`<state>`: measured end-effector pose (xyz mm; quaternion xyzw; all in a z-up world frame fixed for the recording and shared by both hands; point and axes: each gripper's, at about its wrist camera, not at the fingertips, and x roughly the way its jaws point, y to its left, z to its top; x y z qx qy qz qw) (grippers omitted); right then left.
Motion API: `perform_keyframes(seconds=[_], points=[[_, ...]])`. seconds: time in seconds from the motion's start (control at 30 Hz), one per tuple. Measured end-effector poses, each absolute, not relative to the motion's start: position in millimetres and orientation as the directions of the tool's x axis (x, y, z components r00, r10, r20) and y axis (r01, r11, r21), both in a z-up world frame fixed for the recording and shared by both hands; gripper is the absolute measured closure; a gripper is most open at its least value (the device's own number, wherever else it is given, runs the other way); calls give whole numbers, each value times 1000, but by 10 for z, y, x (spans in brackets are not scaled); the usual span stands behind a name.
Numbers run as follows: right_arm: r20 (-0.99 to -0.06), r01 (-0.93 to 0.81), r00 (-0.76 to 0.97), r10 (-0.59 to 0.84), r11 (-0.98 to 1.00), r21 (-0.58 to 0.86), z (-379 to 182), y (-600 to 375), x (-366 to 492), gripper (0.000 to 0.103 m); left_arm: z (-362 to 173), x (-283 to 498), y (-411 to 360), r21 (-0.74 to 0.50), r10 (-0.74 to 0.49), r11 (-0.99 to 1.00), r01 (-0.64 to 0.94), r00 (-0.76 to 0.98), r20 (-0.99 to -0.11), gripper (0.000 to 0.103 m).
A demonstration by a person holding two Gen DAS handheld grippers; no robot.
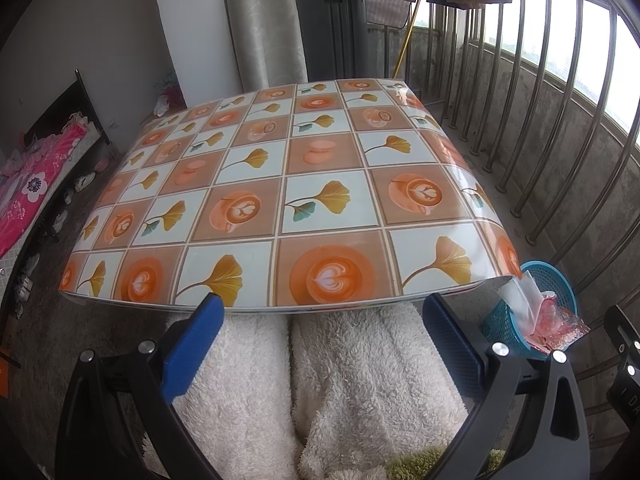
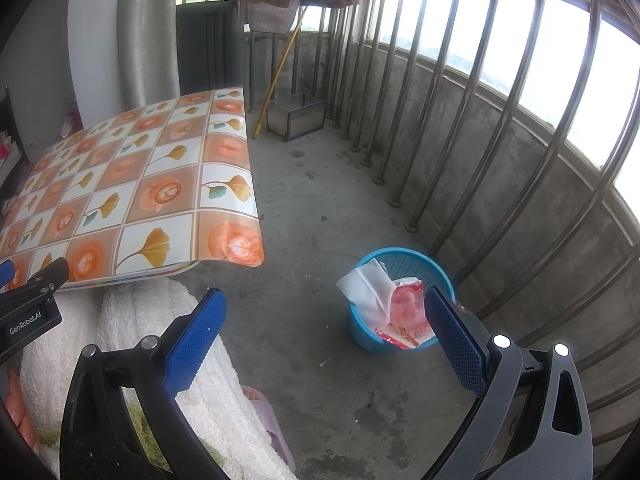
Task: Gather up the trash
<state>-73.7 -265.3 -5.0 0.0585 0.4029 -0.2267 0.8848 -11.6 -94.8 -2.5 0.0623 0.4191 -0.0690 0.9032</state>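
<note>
A small blue plastic basket (image 2: 400, 268) stands on the concrete floor right of the table. It holds a white tissue (image 2: 366, 286) and red-and-white wrappers (image 2: 408, 308). The basket also shows in the left wrist view (image 1: 550, 280), with the tissue (image 1: 518, 300) sticking out. My left gripper (image 1: 320, 320) is open and empty, held at the near edge of the table (image 1: 280, 168). My right gripper (image 2: 324, 320) is open and empty, held above the floor just left of the basket. The table with the patterned cloth shows no trash on it.
My legs in white fleecy trousers (image 1: 320, 380) are below the left gripper. A metal railing (image 2: 500, 120) on a concrete wall curves along the right. A yellow-handled broom (image 2: 280, 64) and a dustpan box (image 2: 298, 116) stand at the far end. A bed with pink bedding (image 1: 32, 184) is at left.
</note>
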Motion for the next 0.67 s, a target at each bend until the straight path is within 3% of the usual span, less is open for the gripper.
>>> perform_keyframes(seconds=[0.67], points=[[-739, 450, 573, -355, 890, -78, -46, -2631, -727, 8, -18, -104, -929, 57, -70, 983, 176, 639, -766, 6]])
